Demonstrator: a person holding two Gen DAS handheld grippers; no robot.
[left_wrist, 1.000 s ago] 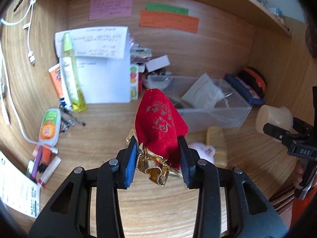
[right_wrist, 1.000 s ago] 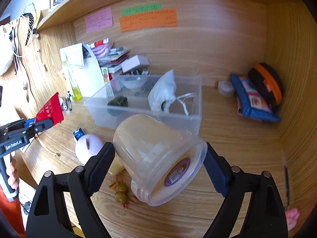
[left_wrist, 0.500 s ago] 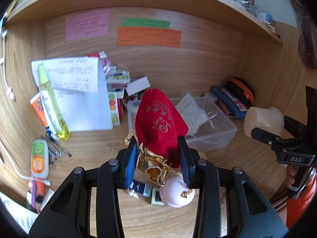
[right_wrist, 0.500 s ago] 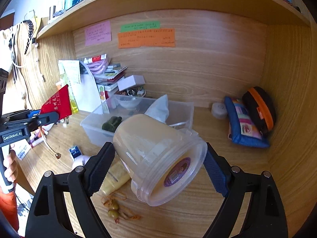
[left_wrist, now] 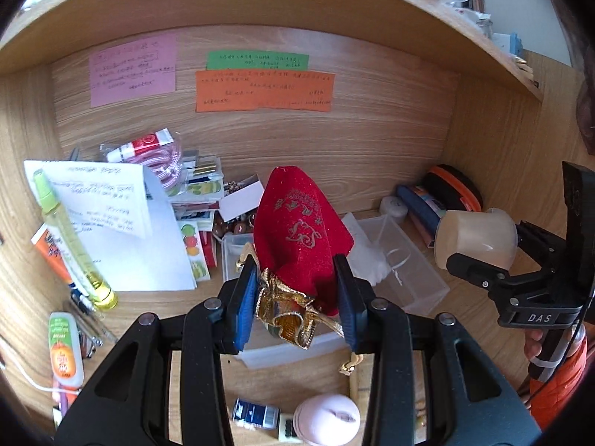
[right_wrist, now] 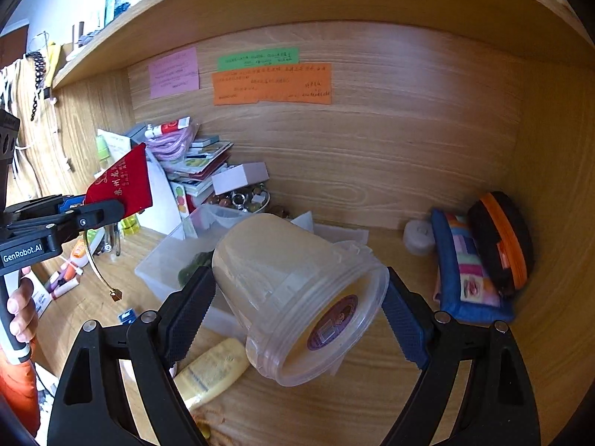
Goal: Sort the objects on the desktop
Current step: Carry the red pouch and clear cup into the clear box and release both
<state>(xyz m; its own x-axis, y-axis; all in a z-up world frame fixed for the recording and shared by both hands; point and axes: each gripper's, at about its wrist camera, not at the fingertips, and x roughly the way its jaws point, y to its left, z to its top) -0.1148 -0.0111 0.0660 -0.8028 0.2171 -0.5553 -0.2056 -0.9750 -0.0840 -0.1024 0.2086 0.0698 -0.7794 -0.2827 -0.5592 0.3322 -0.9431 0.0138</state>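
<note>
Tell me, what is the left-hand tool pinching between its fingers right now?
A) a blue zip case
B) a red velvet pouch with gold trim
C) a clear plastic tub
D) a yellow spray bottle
B: in the left wrist view the left gripper has its fingers pressed on the red velvet pouch, while the clear plastic tub sits in the right gripper.

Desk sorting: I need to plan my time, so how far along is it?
Partly done: the clear bin already holds a white bag and a green item. In hand: the left tongs grip a red pouch, and the right tongs grip a clear plastic tub; neither is placed yet. Left: a yellow tube, a pink round item and bottles lie loose.
</note>
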